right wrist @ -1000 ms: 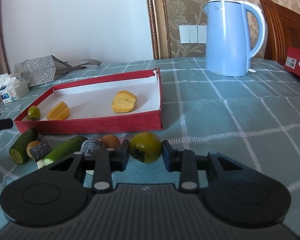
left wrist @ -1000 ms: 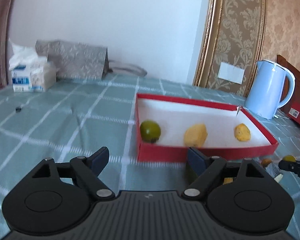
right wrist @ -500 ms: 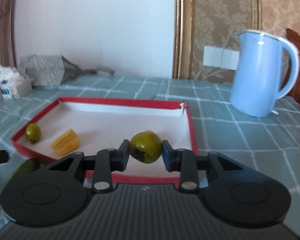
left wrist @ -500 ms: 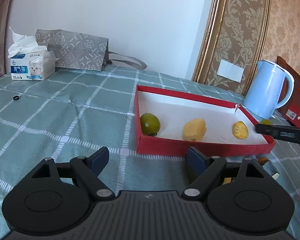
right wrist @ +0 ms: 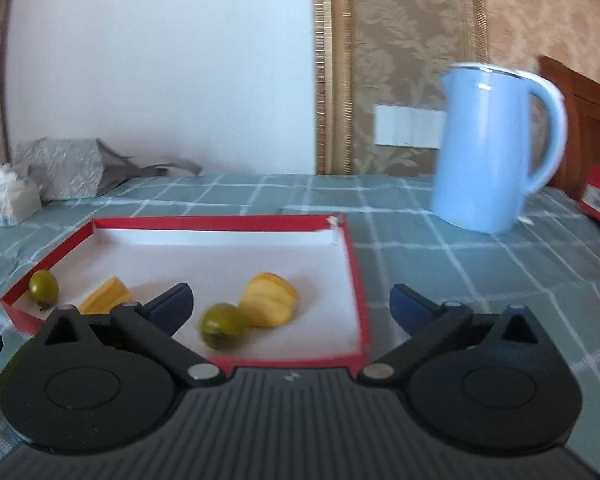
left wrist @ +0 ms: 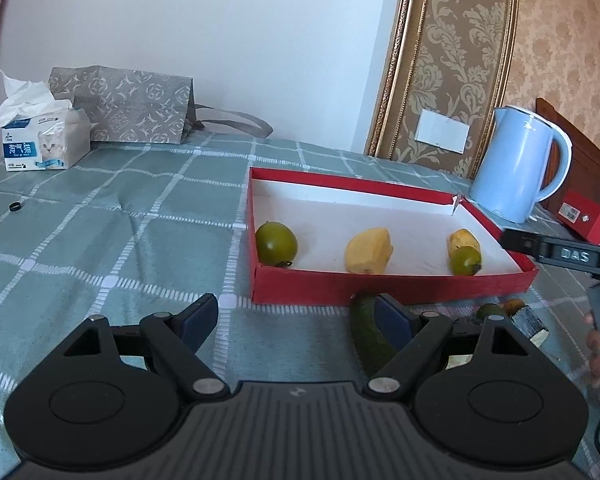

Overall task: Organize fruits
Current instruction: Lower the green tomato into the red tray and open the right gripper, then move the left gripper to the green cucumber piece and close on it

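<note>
Right gripper (right wrist: 290,300) is sitting at the bottom of the right wrist view, jaws spread wide, having just been opening; nothing is pinched between them. The green fruit (right wrist: 224,326) is lying free inside the red tray (right wrist: 362,312), lower centre, just left of and touching the yellow fruit piece (right wrist: 270,300). Further left in that tray: a second yellow piece (right wrist: 106,300), then another green fruit (right wrist: 43,286) in the near left corner.

Left gripper (left wrist: 296,316) is hanging at the bottom of the left wrist view, jaws apart, gripping nothing. A cucumber (left wrist: 364,328) is lying on the checked tablecloth (left wrist: 120,240) just by its right finger, in front of the tray wall.

Beyond the tray, right of frame, a blue kettle (right wrist: 488,152) is standing. At far left, a tissue box (left wrist: 46,144) and a grey paper bag (left wrist: 132,110) are sitting against the wall.
</note>
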### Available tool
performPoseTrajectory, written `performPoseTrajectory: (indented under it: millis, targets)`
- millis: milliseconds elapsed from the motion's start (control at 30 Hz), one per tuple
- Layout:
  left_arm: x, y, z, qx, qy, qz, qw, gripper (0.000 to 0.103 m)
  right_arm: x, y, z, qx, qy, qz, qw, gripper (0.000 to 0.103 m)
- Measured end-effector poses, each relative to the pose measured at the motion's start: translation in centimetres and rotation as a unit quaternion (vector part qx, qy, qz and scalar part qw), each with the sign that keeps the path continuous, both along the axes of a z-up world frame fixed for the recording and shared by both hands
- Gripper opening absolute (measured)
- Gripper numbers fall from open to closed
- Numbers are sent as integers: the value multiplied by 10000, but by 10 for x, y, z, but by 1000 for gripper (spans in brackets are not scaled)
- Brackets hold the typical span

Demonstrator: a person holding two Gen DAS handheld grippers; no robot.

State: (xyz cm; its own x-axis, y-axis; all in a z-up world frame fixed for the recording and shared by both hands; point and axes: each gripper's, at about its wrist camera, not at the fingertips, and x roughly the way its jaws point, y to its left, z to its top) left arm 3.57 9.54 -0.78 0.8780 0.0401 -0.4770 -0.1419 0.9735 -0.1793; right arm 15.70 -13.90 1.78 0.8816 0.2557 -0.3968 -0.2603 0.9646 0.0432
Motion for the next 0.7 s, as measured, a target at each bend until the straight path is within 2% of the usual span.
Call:
performPoseTrajectory:
  millis: [233,467,700]
  targets:
    - [2,-9,-2,49,67,-278,9996,86,-25,-44,-16,-4,264,-569,9980,103]
    - [-1,-27,-4,116,55,-537,9985,86,-26,-63,-25,430,542,-574,9959,103]
    - [7,-40,-10,269,288,-556,9977,86,-29,-46,-27,-118,595,-474,9970,103]
